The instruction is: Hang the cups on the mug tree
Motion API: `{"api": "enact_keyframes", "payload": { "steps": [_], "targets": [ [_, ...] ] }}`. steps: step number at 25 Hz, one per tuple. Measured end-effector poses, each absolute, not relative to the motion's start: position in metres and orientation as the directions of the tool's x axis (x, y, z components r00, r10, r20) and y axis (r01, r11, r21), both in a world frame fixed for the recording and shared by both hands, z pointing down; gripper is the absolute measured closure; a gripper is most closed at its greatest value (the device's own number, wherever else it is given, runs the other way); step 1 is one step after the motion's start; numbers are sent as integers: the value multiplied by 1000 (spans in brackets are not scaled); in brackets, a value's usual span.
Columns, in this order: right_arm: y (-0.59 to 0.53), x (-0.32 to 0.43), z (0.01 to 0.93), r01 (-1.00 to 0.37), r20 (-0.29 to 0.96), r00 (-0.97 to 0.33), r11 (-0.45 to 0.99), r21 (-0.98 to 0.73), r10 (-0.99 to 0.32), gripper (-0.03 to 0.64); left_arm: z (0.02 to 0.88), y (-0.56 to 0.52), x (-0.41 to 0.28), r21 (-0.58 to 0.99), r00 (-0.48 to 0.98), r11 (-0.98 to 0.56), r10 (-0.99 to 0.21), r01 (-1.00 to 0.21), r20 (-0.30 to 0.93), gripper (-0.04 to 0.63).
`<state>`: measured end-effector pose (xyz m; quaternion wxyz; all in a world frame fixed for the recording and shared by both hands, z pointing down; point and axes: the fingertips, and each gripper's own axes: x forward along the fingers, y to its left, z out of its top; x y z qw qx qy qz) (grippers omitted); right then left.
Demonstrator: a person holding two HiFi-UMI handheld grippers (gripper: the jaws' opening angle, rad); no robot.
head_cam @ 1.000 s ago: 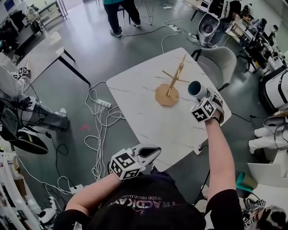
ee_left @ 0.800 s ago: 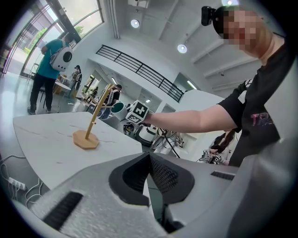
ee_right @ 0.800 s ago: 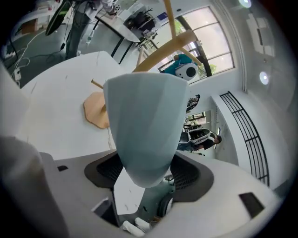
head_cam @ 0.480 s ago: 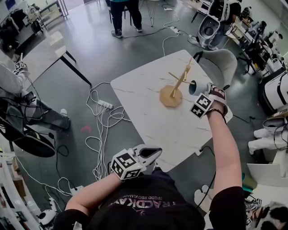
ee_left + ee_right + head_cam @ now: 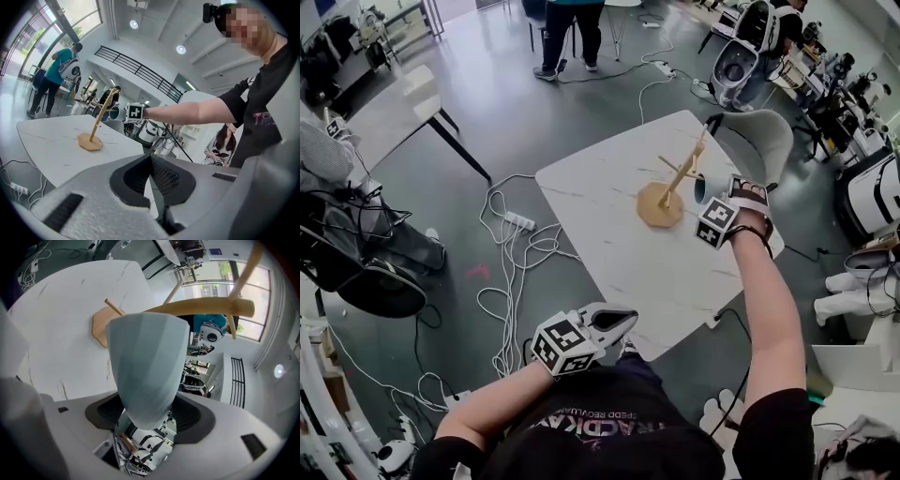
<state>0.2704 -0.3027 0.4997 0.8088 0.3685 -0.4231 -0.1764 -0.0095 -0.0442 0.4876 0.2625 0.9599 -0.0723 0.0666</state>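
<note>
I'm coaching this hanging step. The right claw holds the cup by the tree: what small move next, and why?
Probably ease the right claw a little toward the mug tree, bringing the cup onto the branch that crosses just beyond its rim. The claw is shut on the cup, no cup hangs yet, and the handle is out of sight, so go slowly.

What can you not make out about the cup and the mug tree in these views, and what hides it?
- Cup handle: the right gripper view shows only the cup's body, and in the head view the right gripper covers it.
- Handle on a peg or not: in the right gripper view, the cup blocks where they would meet.
- Cup in the left gripper view: too small and far off.
</note>
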Motion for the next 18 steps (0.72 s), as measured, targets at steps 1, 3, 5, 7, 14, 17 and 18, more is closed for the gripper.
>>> {"api": "enact_keyframes", "payload": {
  "steps": [1, 3, 5, 7, 14, 17, 18],
  "targets": [
    [-304, 270, 499, -12, 548, 588, 671, 741, -595, 305, 487, -44, -10, 494, 981, -852, -102, -173, 166, 598],
    [-304, 268, 499, 10, 537, 602, 678, 735, -591, 305, 488, -42, -12, 493, 981, -854, -97, -168, 167, 598],
    [-304, 265, 499, 27, 528, 614, 684, 729, -587, 305, 489, -39, -14, 489, 982, -857, -89, -162, 169, 598],
    [-303, 263, 499, 41, 519, 627, 690, 723, -581, 305, 489, -37, -16, 488, 982, -859, -83, -157, 170, 598],
    [-306, 254, 501, 81, 502, 657, 715, 694, -562, 305, 491, -40, -20, 486, 982, -861, -71, -149, 175, 598],
    [-307, 251, 502, 87, 499, 665, 721, 688, -556, 305, 492, -41, -20, 483, 982, -864, -62, -143, 181, 598],
    [-308, 250, 503, 87, 497, 668, 722, 686, -553, 305, 492, -41, -19, 482, 981, -865, -56, -140, 183, 598]
  ]
}}
